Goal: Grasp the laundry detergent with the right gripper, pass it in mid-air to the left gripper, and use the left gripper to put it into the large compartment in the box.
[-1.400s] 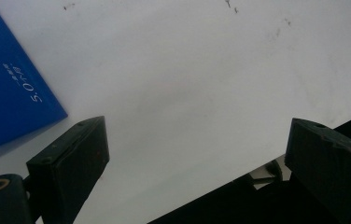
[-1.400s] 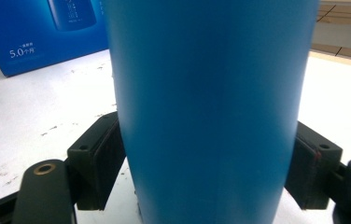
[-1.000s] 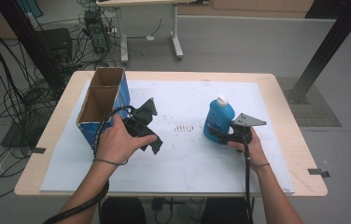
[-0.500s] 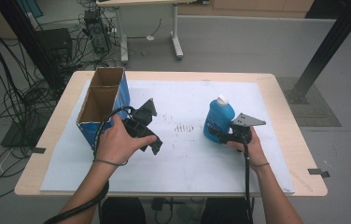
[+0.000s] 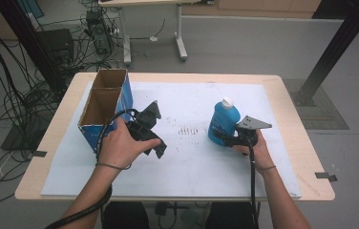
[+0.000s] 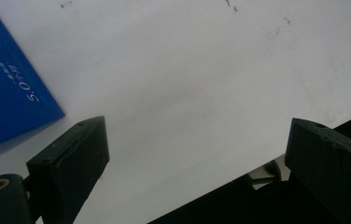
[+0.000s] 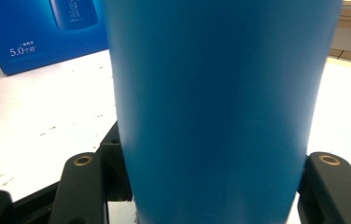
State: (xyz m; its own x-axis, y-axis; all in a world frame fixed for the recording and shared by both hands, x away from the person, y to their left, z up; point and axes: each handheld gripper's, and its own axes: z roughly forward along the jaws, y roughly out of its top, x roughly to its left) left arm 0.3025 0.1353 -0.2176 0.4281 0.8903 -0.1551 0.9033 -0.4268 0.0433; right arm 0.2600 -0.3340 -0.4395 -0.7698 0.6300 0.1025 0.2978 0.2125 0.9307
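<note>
The blue bottle point(image 5: 224, 123) is taken as landmark; it is stood upright w/ a white cap, right of centre on the white sheet point(image 5: 192, 157). The right gripper point(image 5: 226, 139) is seen pressed to the bottle's near lower side; in the right gripper view the bottle point(image 7: 220, 107) is bracketed by the 2 jaws, 1 at each flank, so it is held. The right hand point(image 5: 256, 148) is placed just behind, on the near-right of the bottle.

Well left of the bottle, the left gripper point(image 5: 154, 125) is held above the sheet by the left hand point(image 5: 120, 145), jaws spread wide w/ nothing between them, as shown in the left gripper view over bare sheet point(image 6: 187, 84). Farther left of the bottle, the open-topped blue box point(image 5: 105, 107) is stood w/ 2 compartments, near the table's point(image 5: 282, 83) left edge.

Between bottle and left gripper a stretch of bare sheet w/ faint marks point(image 5: 189, 130) is left open. Beyond the bottle, toward the far edge, more free sheet is seen. The sheet's right edge is near the bottle.
</note>
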